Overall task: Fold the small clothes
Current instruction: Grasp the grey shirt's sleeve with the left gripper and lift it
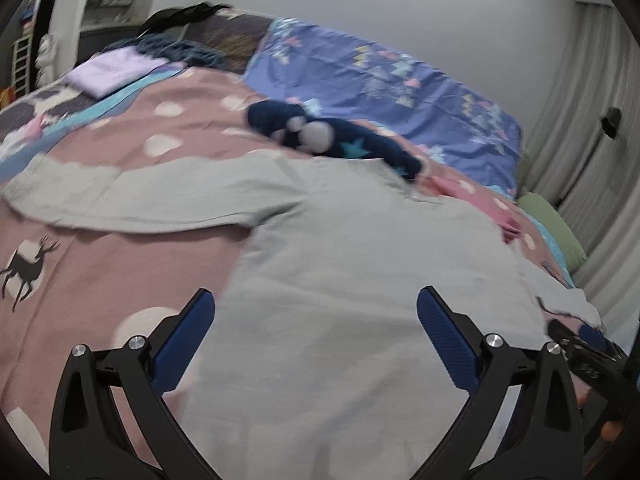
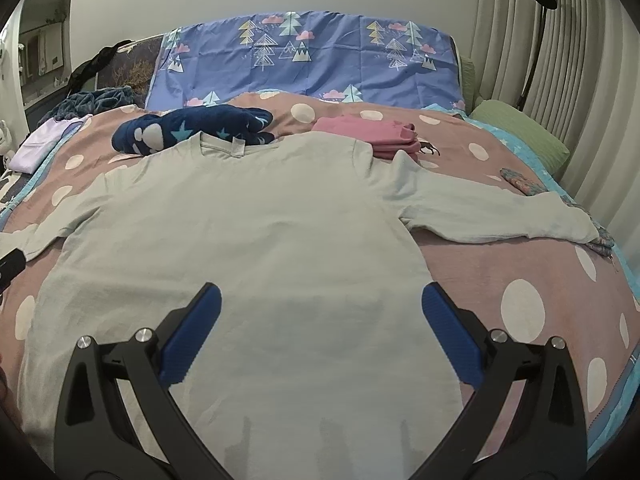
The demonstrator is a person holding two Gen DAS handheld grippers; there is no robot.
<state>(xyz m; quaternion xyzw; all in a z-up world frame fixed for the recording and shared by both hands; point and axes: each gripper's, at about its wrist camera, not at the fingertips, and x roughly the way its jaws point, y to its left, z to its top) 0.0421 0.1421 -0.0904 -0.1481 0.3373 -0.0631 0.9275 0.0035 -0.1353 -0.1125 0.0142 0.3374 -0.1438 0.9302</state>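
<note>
A pale grey-green long-sleeved shirt (image 2: 248, 236) lies spread flat on the bed, neck away from me and both sleeves stretched out sideways. My right gripper (image 2: 321, 300) hovers open over the shirt's lower middle with nothing between its blue pads. In the left wrist view the same shirt (image 1: 340, 264) fills the centre, blurred by motion. My left gripper (image 1: 316, 304) stands open above its left side, holding nothing. The right gripper's tip (image 1: 584, 344) shows at the right edge of the left wrist view. A dark corner of the left gripper (image 2: 10, 266) peeks in at the left edge of the right wrist view.
A pink polka-dot bedspread (image 2: 520, 264) covers the bed. A navy star-print garment (image 2: 192, 128) lies beyond the collar, a folded pink piece (image 2: 368, 136) to its right, a folded lilac piece (image 2: 36, 148) far left. Blue tree-print pillows (image 2: 304, 64), a green pillow (image 2: 520, 132) and curtains (image 2: 580, 80) bound the far side.
</note>
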